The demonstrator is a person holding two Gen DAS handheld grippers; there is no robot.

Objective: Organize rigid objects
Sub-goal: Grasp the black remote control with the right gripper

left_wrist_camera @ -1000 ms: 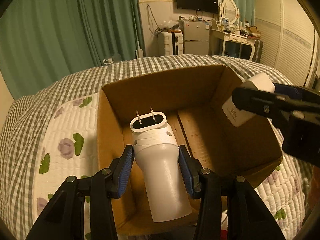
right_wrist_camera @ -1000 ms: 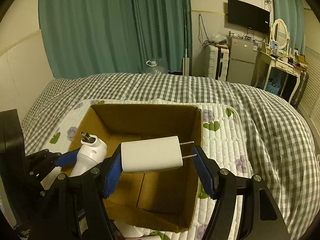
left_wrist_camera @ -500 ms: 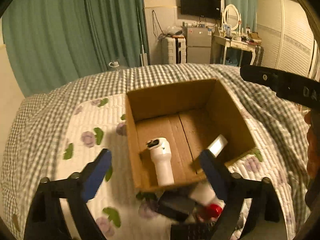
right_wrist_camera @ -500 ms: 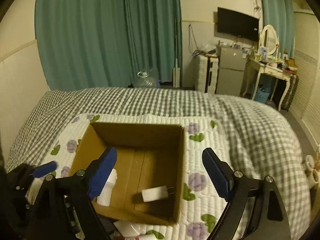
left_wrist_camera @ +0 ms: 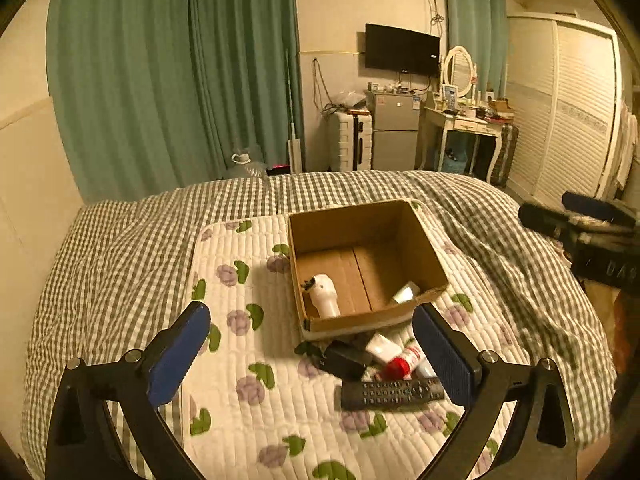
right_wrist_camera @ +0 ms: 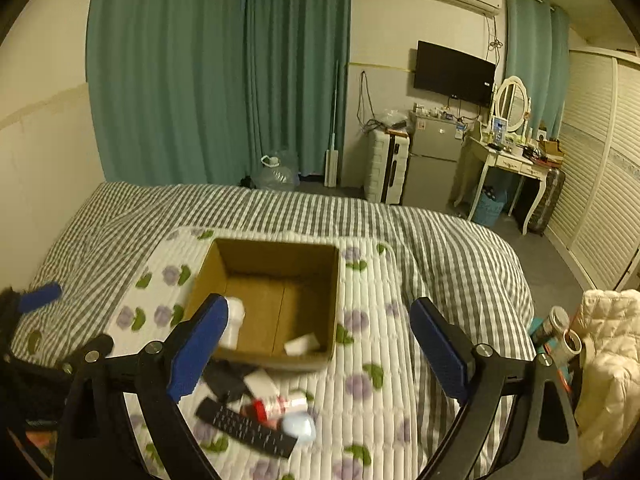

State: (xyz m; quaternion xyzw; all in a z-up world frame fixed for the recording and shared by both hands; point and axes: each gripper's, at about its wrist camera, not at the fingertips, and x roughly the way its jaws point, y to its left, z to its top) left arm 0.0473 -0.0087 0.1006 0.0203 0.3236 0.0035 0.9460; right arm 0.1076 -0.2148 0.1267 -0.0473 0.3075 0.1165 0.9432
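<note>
A brown cardboard box (left_wrist_camera: 424, 248) (right_wrist_camera: 334, 280) stands on a floral quilted mat on the bed. Inside it lie a white plug-in device (left_wrist_camera: 325, 295) (right_wrist_camera: 234, 320) at the left and a white charger block (left_wrist_camera: 406, 292) (right_wrist_camera: 302, 345) at the right. In front of the box lie a black remote (left_wrist_camera: 392, 393) (right_wrist_camera: 246, 426), a black case (left_wrist_camera: 340, 358), a red-capped tube (left_wrist_camera: 402, 362) and white items. My left gripper (left_wrist_camera: 316, 354) is open and empty, held above the mat before the box. My right gripper (right_wrist_camera: 316, 354) is open and empty, raised above the box's near side.
The floral mat (left_wrist_camera: 240, 288) lies on a grey checked bedspread (left_wrist_camera: 120, 248). Green curtains, a small fridge (right_wrist_camera: 432, 160) and a white dressing table (right_wrist_camera: 508, 160) stand beyond the bed. A cream jacket (right_wrist_camera: 608, 360) and cans lie at the right bedside.
Both grippers opened and let go: the white plug-in device and the charger block now lie in the box. Both grippers have pulled back and up, away from the box.
</note>
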